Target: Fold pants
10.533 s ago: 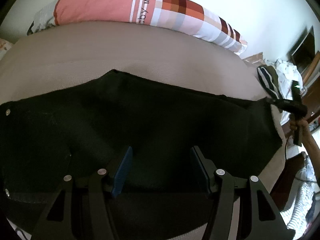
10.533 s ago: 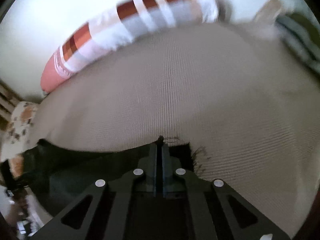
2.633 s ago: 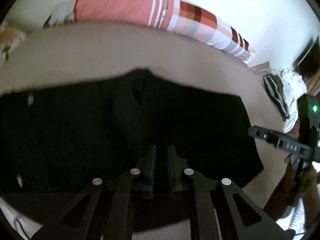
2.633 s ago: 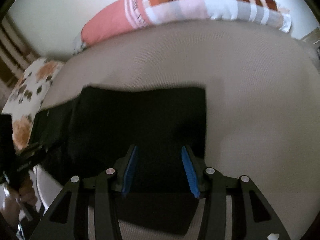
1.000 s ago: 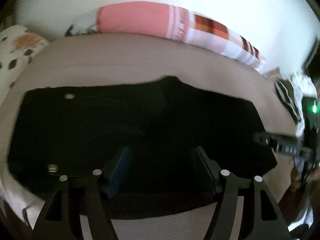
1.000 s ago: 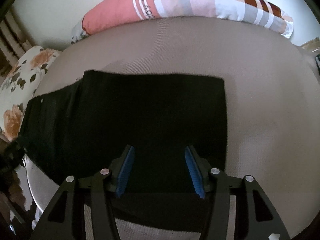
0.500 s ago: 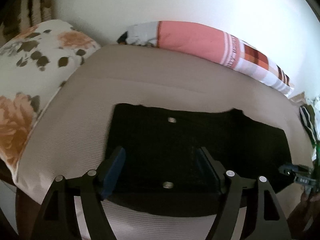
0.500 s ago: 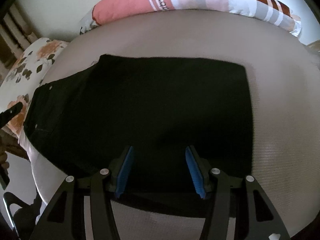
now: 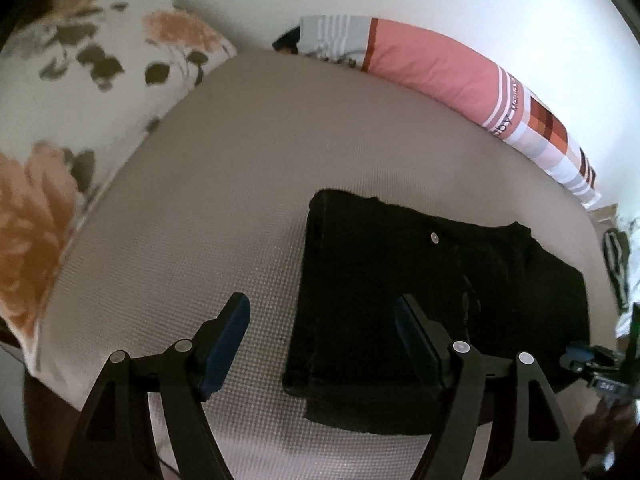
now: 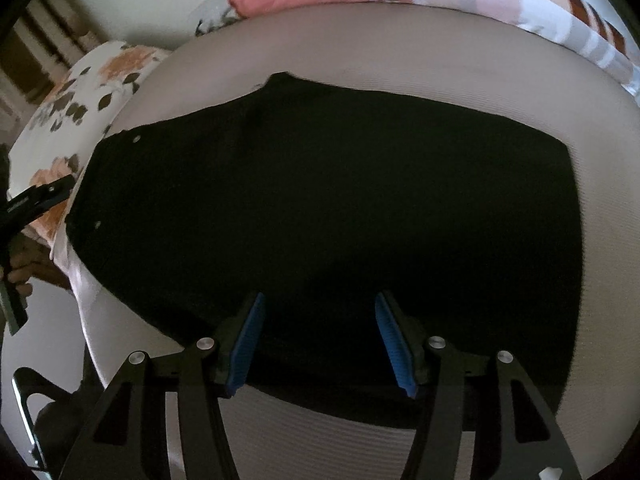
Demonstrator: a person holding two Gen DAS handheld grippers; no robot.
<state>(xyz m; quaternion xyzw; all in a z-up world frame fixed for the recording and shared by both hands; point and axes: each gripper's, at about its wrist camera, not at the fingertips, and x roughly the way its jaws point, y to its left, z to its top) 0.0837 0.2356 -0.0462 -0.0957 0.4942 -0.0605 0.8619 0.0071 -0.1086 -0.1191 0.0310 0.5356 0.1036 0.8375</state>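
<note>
Black pants (image 9: 400,280) lie folded flat on a beige mattress (image 9: 224,184); they fill the middle of the right wrist view (image 10: 328,208). My left gripper (image 9: 320,316) is open and empty, above the waistband end, its left finger over bare mattress. My right gripper (image 10: 318,312) is open and empty over the pants' near edge. The right gripper shows at the left wrist view's right edge (image 9: 592,364), and the left gripper at the right wrist view's left edge (image 10: 32,200).
A pink and checked bolster pillow (image 9: 460,80) lies along the far side by the white wall. A floral pillow (image 9: 80,112) sits at the left end of the mattress. Striped clothes (image 9: 616,264) lie off the right end.
My left gripper has swung left, from over the pants' middle to the waistband end and bare mattress. My right gripper has drawn closer over the pants. Both stay open.
</note>
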